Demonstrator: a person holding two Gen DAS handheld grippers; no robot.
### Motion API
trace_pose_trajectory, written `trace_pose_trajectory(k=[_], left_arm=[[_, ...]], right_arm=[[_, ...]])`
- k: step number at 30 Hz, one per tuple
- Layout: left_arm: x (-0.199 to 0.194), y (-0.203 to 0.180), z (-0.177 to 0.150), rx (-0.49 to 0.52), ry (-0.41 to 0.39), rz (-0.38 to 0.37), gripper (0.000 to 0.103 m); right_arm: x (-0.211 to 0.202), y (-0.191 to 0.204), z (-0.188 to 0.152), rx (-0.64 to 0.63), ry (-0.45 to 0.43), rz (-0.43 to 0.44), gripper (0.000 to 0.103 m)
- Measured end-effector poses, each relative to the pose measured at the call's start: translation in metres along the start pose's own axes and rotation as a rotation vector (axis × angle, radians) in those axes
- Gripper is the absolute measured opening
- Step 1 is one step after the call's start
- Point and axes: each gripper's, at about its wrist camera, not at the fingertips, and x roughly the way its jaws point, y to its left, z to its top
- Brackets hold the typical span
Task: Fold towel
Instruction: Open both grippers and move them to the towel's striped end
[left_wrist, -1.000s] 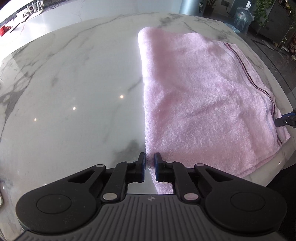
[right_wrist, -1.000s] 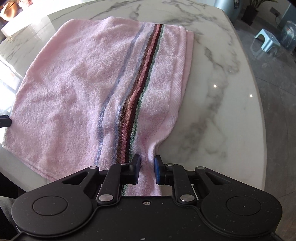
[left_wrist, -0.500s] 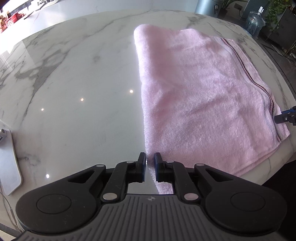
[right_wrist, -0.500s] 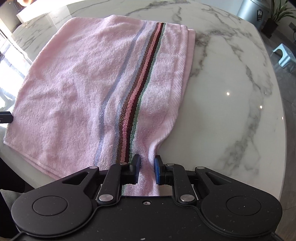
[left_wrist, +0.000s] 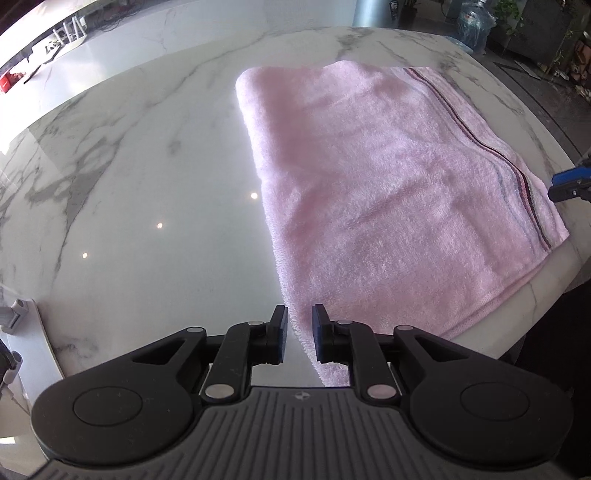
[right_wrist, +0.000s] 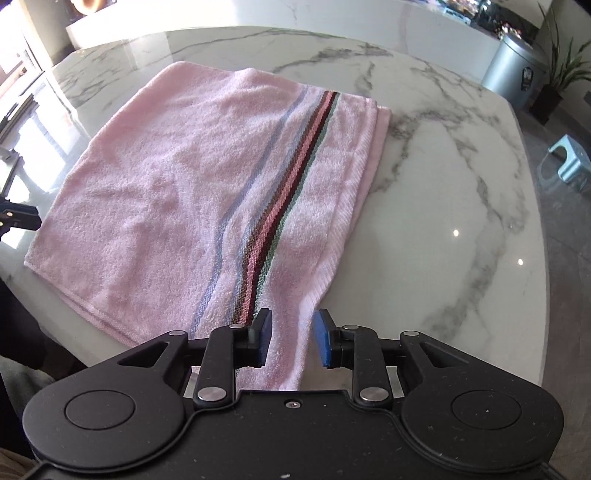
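Note:
A pink towel (left_wrist: 388, 206) with a dark striped band lies folded on the marble table (left_wrist: 147, 184); it also shows in the right wrist view (right_wrist: 177, 192). My left gripper (left_wrist: 299, 338) is at the towel's near left corner, jaws slightly apart with the towel's edge between them. My right gripper (right_wrist: 291, 341) is at the near right corner by the stripes (right_wrist: 280, 214), jaws parted wider than the cloth between them. Each gripper's tip shows in the other view: the right one (left_wrist: 569, 184), the left one (right_wrist: 18, 218).
The table's front edge runs just below the towel's near hem. A white object (left_wrist: 18, 332) sits at the table's left edge. A grey bin (right_wrist: 513, 66), a plant and a small stool (right_wrist: 569, 158) stand on the floor beyond the table.
Both grippers' jaws have opened, the right more than the left, loosening their grip on the towel corners. Both views have tilted up a little, showing more of the far table.

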Motion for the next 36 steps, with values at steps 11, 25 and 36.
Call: trace_pose_trajectory(k=[11,25,36], left_arm=[[-0.025,-0.046,-0.010,0.473,-0.072,0.087,0.040],[-0.005,-0.068,-0.025,0.843,-0.069,-0.028,0.040],[0.009,-0.063,-0.019,0.907,0.013,-0.187,0.040]], right_arm=[[-0.026,0.048,-0.015,-0.418,-0.098,0.020,0.054],[-0.001,0.088,-0.027,-0.852,0.056,0.139,0.054],[0.022,0.074,-0.025,-0.815,0.149,0.220,0.054]])
